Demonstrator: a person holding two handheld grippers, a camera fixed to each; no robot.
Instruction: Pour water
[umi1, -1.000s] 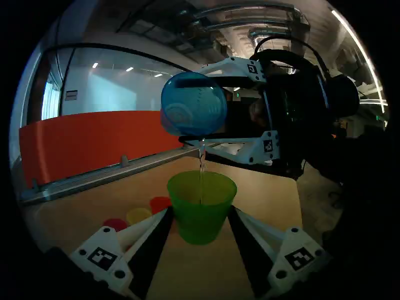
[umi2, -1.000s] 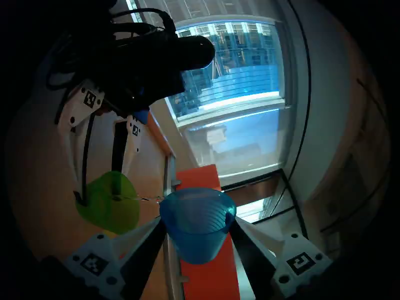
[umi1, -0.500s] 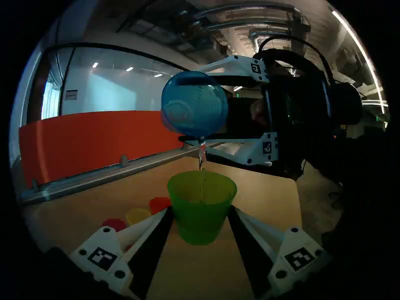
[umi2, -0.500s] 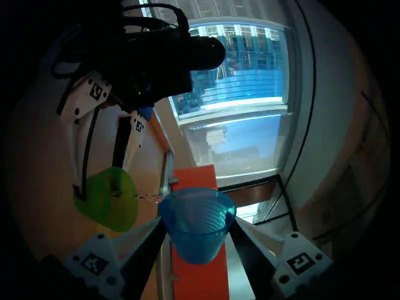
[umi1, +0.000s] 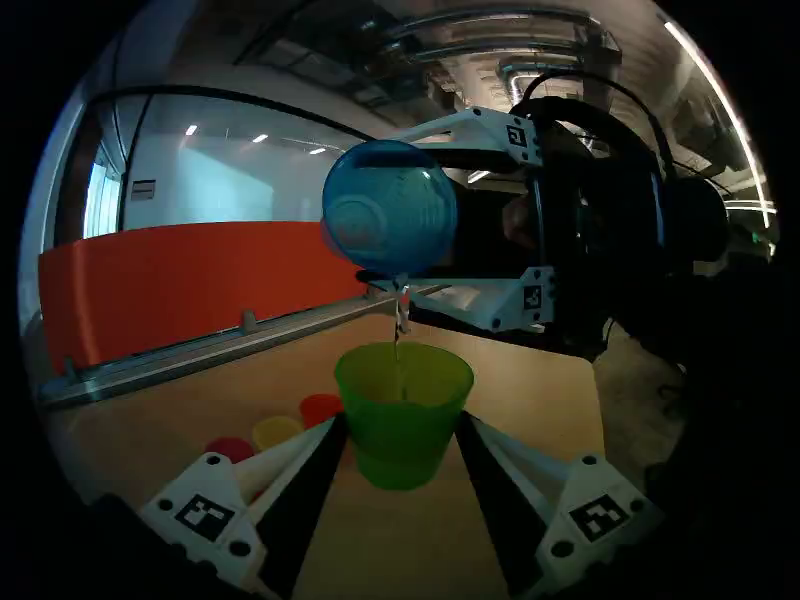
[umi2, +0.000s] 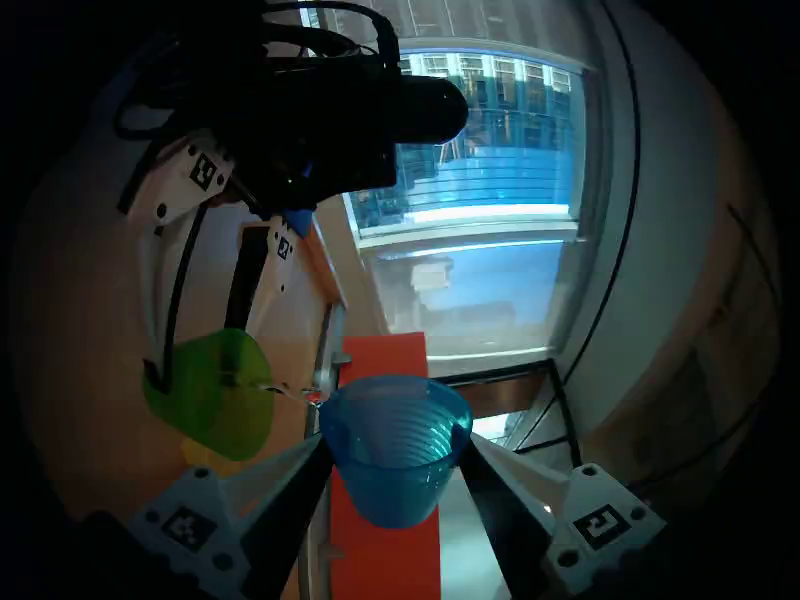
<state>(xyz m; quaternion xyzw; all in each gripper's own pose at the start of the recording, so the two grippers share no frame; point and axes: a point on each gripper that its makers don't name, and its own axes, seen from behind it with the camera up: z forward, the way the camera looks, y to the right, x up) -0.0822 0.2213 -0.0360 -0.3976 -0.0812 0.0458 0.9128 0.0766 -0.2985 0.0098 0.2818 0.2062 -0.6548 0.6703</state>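
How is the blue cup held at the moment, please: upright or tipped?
Tipped: the blue cup lies sideways above the green cup, a thin water stream falling from its rim.

Looking across a wooden desk (umi1: 530, 385) toward an orange partition (umi1: 200, 280) running beneath a glass wall (umi1: 230, 170), ceiling ducts (umi1: 480, 40) and a light strip (umi1: 712, 95) overhead; facing a bright window (umi2: 490, 250).

My left camera sits low over the table (umi1: 530, 385), level, close behind the green cup (umi1: 403, 420), facing an orange wall (umi1: 180, 280). My right camera is rolled sideways, close behind the blue cup (umi2: 393, 460), facing a window (umi2: 480, 250). Both see both cups and the water stream (umi1: 400, 320) between them.
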